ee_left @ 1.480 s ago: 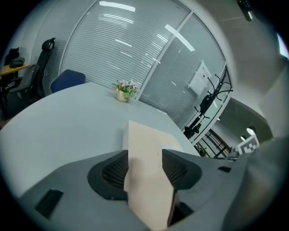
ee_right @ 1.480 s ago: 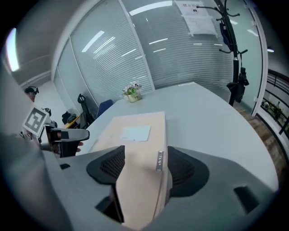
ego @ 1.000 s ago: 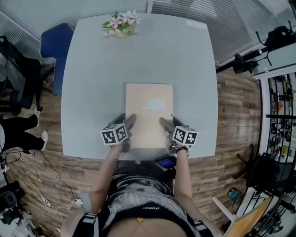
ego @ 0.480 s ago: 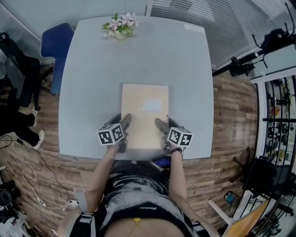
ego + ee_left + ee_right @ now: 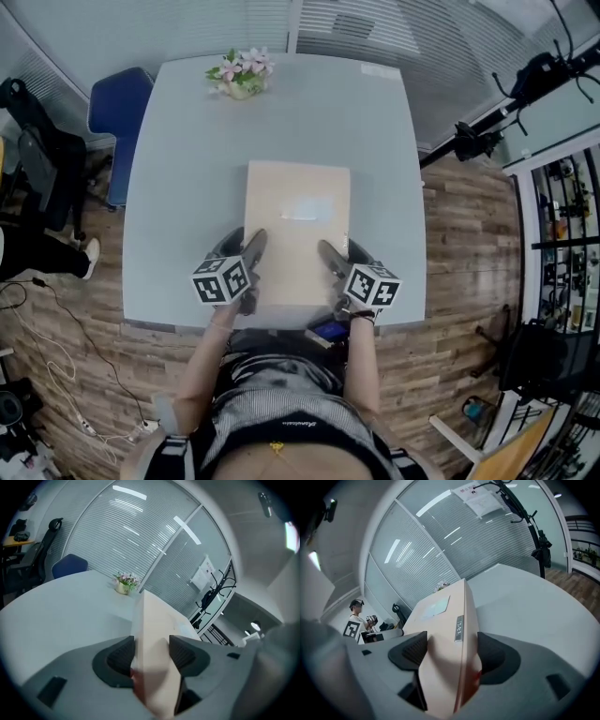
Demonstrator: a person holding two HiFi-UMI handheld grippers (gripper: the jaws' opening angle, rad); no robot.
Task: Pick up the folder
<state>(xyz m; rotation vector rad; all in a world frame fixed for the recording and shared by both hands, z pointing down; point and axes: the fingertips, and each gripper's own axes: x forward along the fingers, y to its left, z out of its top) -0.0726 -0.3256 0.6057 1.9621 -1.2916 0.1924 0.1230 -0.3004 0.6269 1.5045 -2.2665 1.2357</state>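
The beige folder [image 5: 298, 220] hangs a little above the pale grey table [image 5: 187, 141], held by its near end. My left gripper [image 5: 249, 246] is shut on the folder's near left edge. In the left gripper view the folder [image 5: 151, 630] stands edge-on between the dark pads [image 5: 121, 657] of the left gripper [image 5: 152, 657]. My right gripper [image 5: 330, 255] is shut on the near right edge. Its jaws have just been closing onto the folder [image 5: 443, 620], whose spine with a small label fills the right gripper [image 5: 452, 657].
A pot of pink flowers [image 5: 240, 73] stands at the table's far edge. A blue chair [image 5: 117, 103] is at the far left corner, and a dark stand [image 5: 478, 141] is off the right side. A small device [image 5: 330, 330] lies at my lap. A person [image 5: 356, 616] stands in the background.
Both grippers have risen together with the folder in them. The folder has left the table top and looks larger in the head view.
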